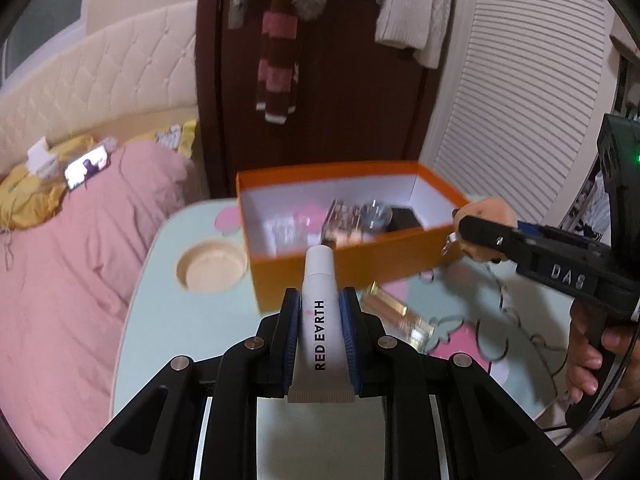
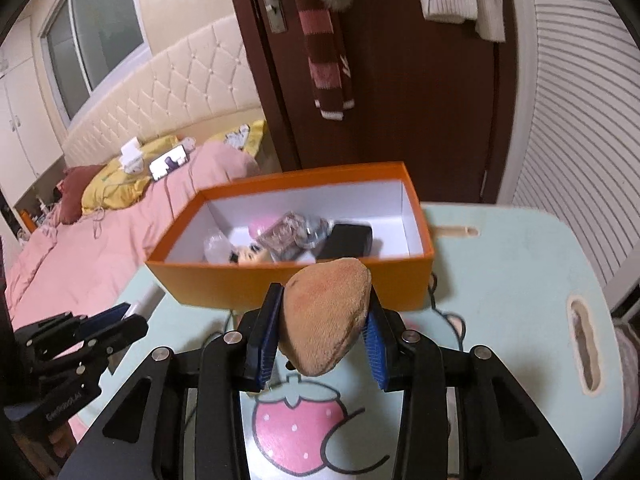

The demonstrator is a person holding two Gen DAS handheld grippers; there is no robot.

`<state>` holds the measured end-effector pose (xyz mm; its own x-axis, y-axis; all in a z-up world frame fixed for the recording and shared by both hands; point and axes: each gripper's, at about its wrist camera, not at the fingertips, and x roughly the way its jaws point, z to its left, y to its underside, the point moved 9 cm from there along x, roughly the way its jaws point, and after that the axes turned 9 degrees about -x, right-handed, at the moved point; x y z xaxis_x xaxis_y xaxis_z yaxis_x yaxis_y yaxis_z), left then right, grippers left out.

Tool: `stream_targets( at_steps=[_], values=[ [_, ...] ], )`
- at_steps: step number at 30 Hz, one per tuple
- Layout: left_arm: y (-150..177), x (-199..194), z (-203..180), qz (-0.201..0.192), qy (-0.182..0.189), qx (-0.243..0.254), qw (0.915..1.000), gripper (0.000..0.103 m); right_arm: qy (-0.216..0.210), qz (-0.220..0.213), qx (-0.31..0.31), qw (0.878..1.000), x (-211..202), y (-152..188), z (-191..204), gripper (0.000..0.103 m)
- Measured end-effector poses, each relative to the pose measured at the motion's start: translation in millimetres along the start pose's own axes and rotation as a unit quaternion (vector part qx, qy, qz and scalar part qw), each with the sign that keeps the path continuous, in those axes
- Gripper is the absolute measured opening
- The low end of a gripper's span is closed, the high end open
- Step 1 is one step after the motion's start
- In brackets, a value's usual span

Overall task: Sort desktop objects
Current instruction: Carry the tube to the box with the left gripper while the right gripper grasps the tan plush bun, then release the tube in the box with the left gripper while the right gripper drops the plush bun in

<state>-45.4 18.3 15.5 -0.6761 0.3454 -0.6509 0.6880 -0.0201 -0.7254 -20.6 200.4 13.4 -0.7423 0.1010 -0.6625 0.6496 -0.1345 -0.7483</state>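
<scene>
Clamping a white tube, the left hand-held gripper hides a blurred bottle; the right hand-held gripper grips a plush toy.

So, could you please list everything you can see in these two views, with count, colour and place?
Tube: one, white, lettered RED EARTH, between the left jaws.
Plush toy: one, tan, between the right jaws.
Box: one, orange outside, white inside, open, on the table, holding several small items.
Clear bottle: one, gold-tinted, lying on the table in front of the box.
Table: one, pale green with pink cartoon prints.
Bed cover: one, pink, left of the table.
Phone: one, screen lit, on the bed.
Door: one, dark brown, with a striped scarf and clothes hanging.
Left gripper: black, blue pads.
Right gripper: black, blue pads.
Hand: one, on the right gripper's handle.
</scene>
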Motion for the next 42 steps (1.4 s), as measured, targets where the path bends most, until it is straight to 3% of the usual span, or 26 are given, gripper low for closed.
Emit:
stream_targets(
  at_steps=[7,13,24,30,32,33,34,36,40,42],
  values=[
    [-44,19,-13,-0.024,0.01,0.02,0.9994,0.019,0.002,-0.03,-0.018,0.999,3,-34,1,0.039],
    [-63,48,-12,-0.018,0.011,0.016,0.9996,0.019,0.007,-0.031,-0.028,0.999,25,-54,1,0.039],
    [-63,88,3,0.015,0.004,-0.004,0.9999,0.019,0.009,-0.003,-0.023,1.0,69,-58,-5,0.039],
    [-60,91,9,0.016,-0.003,-0.014,0.9998,0.02,0.012,0.01,-0.02,1.0,80,-54,-9,0.041],
    [-61,88,10,0.01,-0.005,-0.018,0.9998,0.034,0.017,0.012,-0.022,1.0,82,-53,-10,0.042],
    [-62,86,11,0.006,-0.006,-0.02,0.9998,0.055,0.015,0.013,-0.02,1.0,82,-53,-10,0.043],
    [-63,84,12,0.003,-0.007,-0.022,0.9997,0.068,0.014,0.014,-0.017,1.0,82,-52,-10,0.043],
    [-64,81,13,-0.003,-0.01,-0.027,0.9996,0.071,0.017,0.017,-0.01,1.0,82,-52,-12,0.048],
    [-65,71,15,-0.017,-0.015,-0.031,0.9993,0.076,0.035,-0.004,0.007,0.999,71,-53,-20,0.073],
    [-63,61,14,-0.025,-0.017,-0.028,0.9992,0.08,0.031,-0.018,0.014,0.999,63,-56,-22,0.076]
  ],
)
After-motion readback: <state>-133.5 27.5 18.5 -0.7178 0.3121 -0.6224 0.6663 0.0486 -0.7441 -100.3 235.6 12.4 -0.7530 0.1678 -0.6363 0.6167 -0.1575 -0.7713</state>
